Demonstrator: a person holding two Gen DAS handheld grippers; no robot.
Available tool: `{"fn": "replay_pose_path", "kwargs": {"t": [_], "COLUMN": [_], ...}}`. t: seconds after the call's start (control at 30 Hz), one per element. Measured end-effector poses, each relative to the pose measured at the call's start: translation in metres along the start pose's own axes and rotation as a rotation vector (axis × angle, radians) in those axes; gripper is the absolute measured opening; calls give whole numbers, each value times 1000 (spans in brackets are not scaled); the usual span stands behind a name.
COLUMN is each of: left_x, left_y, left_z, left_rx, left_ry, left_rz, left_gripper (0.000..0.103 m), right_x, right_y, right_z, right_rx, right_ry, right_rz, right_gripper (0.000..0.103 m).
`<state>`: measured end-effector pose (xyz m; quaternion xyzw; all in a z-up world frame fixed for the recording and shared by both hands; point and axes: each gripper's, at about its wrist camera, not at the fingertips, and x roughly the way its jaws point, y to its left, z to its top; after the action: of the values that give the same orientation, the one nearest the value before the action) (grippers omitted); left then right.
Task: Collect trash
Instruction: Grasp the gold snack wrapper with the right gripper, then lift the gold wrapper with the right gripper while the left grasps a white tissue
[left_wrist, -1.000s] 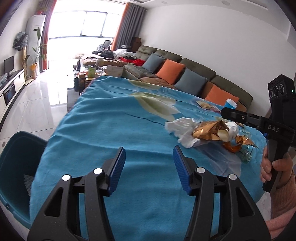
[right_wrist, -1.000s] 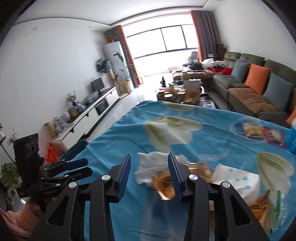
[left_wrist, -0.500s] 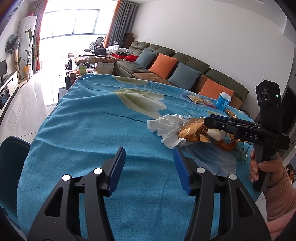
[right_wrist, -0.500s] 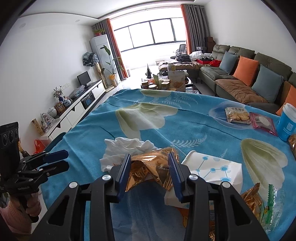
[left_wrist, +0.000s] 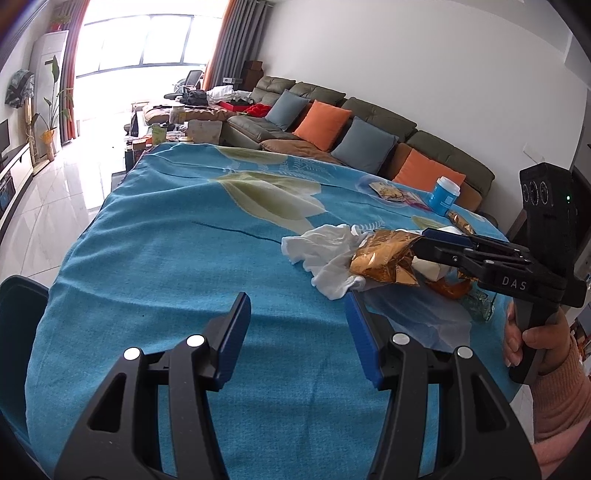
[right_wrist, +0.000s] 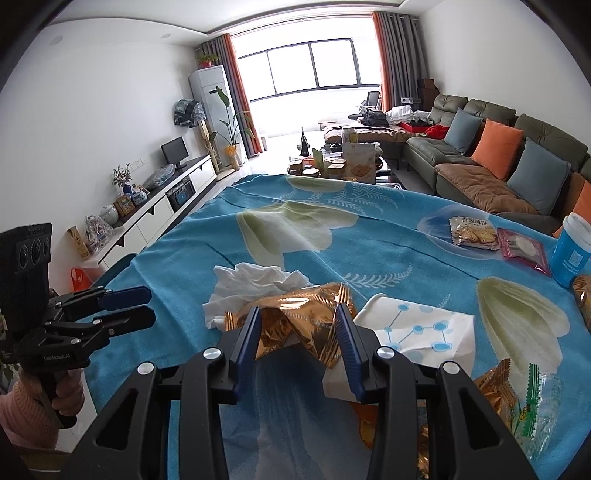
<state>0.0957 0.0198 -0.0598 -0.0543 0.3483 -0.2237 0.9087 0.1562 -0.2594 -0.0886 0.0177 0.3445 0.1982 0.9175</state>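
Note:
A crumpled gold foil wrapper (right_wrist: 295, 325) lies on the blue tablecloth (right_wrist: 332, 243), and my right gripper (right_wrist: 298, 334) has its open fingers on either side of it; it also shows in the left wrist view (left_wrist: 384, 260). A crumpled white tissue (right_wrist: 255, 286) lies just behind the wrapper, also seen in the left wrist view (left_wrist: 325, 254). A white printed paper (right_wrist: 413, 328) and more wrappers (right_wrist: 517, 398) lie to the right. My left gripper (left_wrist: 297, 328) is open and empty above bare cloth near the table's front.
A dark teal bin (left_wrist: 18, 332) stands at the table's left edge. A blue cup (right_wrist: 570, 254), a biscuit pack (right_wrist: 471, 230) and a pink packet (right_wrist: 522, 251) lie further right. A sofa with cushions (left_wrist: 351, 133) runs along the far side.
My right gripper has moved forward so its fingers now straddle the gold wrapper. My left gripper has swung right over the cloth, leaving the bin at the frame's left edge.

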Motion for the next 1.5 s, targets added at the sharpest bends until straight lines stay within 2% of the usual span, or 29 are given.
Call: {"fn": "replay_pose_path", "kwargs": {"t": [0.07,0.17,0.3,0.47,0.63,0.8,1.07,1.13,1.23,1.33,1.5], "left_x": [1,1,4,10,20,39,69,77,88,90,88], "left_y": [-2,-3,-4,-8,-17,-27,-38,-39,-42,-45,-43], "left_z": [1,2,3,6,16,26,41,42,41,40,38], "left_rx": [4,6,11,30,58,79,109,111,123,138,137], "left_ry": [2,5,13,26,42,93,159,180,218,216,213], "left_rz": [0,-2,0,1,-1,0,16,23,52,79,78], "left_gripper": [53,53,53,54,59,64,65,63,54,44,17], "right_x": [2,3,3,-6,-18,-25,-29,-27,-25,-24,-24], "right_y": [0,0,2,-2,-10,-18,-25,-26,-28,-30,-32], "right_z": [-1,-2,-2,0,1,1,2,2,0,-1,-2], "right_rx": [0,-6,-17,-1,35,69,99,102,109,117,125], "right_ry": [6,14,16,-13,-46,-70,-95,-94,-93,-94,-94], "right_rz": [5,8,12,34,46,61,77,80,85,90,95], "right_gripper": [37,23,11,6,6,6,6,6,6,6,6]}}
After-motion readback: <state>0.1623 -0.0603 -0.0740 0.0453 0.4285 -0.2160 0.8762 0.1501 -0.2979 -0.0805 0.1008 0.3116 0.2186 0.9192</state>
